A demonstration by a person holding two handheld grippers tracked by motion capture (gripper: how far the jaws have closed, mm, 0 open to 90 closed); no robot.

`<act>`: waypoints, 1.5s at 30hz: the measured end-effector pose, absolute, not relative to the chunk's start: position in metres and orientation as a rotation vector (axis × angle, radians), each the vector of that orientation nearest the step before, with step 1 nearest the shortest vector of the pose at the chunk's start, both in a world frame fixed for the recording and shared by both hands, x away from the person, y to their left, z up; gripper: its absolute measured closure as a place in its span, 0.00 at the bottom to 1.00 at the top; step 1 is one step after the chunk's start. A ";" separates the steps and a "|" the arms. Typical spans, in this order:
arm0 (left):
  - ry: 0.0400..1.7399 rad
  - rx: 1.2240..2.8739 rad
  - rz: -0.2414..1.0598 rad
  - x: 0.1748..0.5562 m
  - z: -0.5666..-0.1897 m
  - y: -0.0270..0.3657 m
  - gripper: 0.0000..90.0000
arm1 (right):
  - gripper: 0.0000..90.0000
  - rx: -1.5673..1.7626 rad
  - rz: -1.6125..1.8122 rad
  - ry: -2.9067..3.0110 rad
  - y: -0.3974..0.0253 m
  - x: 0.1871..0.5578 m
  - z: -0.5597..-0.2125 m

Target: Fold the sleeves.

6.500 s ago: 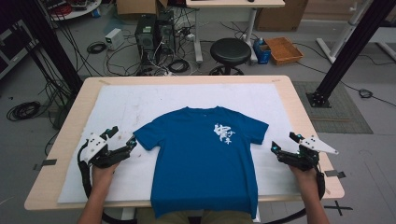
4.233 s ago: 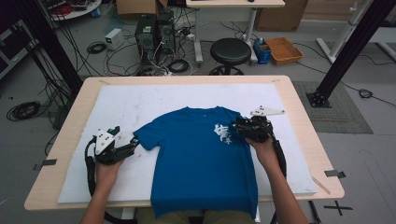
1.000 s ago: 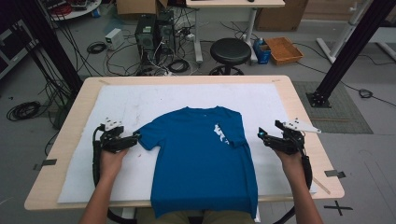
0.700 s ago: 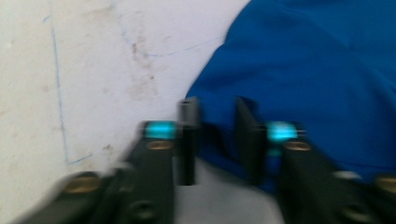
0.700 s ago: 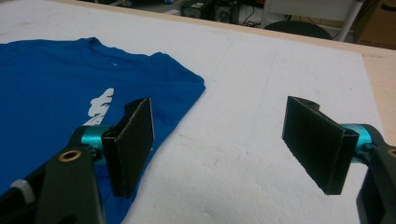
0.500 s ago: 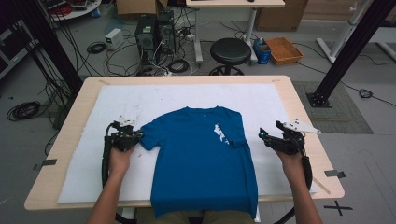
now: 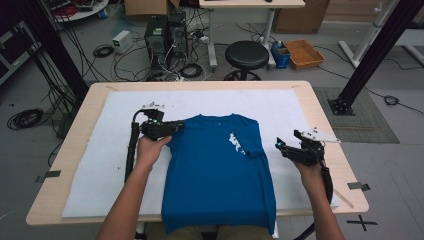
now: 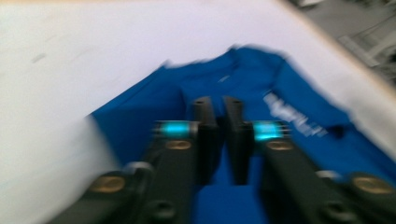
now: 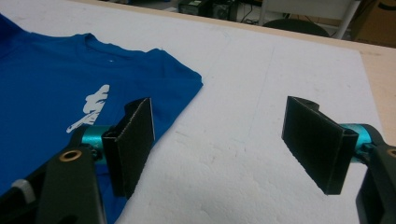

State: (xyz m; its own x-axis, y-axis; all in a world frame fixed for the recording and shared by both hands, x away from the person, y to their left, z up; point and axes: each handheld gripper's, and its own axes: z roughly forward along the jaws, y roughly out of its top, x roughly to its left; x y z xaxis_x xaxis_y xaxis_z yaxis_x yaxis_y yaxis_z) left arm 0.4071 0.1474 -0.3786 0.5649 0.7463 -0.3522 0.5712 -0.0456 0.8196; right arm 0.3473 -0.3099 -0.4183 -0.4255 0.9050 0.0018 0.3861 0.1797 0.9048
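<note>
High view, T-shirt (image 7: 220,175) under left hand-held gripper (image 7: 176,127)

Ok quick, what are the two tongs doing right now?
Left tongs: shut on the blue T-shirt sleeve, folding it inward.
Right tongs: open, holding nothing, beside the shirt.

A wooden table (image 7: 320,107) is standing on a grey floor (image 7: 390,170), wearing a white sheet (image 7: 280,107). Behind it a black stool (image 7: 246,52) is sitting near computer towers (image 7: 164,36) and tangled cables (image 7: 102,50). A cardboard tray (image 7: 304,53) is lying beyond.
</note>
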 end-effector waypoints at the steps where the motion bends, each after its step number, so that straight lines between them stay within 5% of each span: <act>1: 1.076 1.714 0.215 0.406 -0.376 0.144 0.66 | 0.28 1.208 1.207 1.905 -0.311 0.347 -0.419; 4: 1.088 1.754 0.371 0.401 -0.376 0.147 0.54 | 0.28 1.214 1.209 1.900 -0.313 0.347 -0.420; 8: 1.118 1.778 0.415 0.395 -0.389 0.163 0.56 | 0.28 1.219 1.209 1.897 -0.313 0.347 -0.419; 15: 1.054 2.002 0.332 0.381 -0.429 0.172 0.84 | 0.28 1.210 1.199 1.919 -0.307 0.348 -0.421; 18: 0.956 2.124 0.252 0.376 -0.437 0.162 0.85 | 0.28 1.213 1.196 1.922 -0.306 0.348 -0.421; 24: 0.916 2.076 0.305 0.377 -0.427 0.152 0.68 | 0.28 1.216 1.197 1.919 -0.307 0.347 -0.421; 27: 0.920 2.049 0.403 0.384 -0.420 0.147 0.66 | 0.28 1.216 1.197 1.920 -0.306 0.348 -0.421; 33: 0.938 2.162 0.377 0.408 -0.432 0.115 0.67 | 0.28 1.208 1.193 1.931 -0.305 0.349 -0.423; 36: 0.951 2.196 0.386 0.415 -0.439 0.104 0.70 | 0.28 1.213 1.197 1.926 -0.306 0.348 -0.423; 37: 0.948 2.198 0.388 0.416 -0.439 0.103 0.87 | 0.28 1.215 1.199 1.922 -0.307 0.348 -0.423; 39: 0.931 2.216 0.422 0.417 -0.439 0.100 0.96 | 0.28 1.221 1.199 1.923 -0.308 0.349 -0.423; 45: 1.034 2.064 0.473 0.419 -0.437 0.105 0.93 | 0.28 1.225 1.200 1.925 -0.309 0.349 -0.423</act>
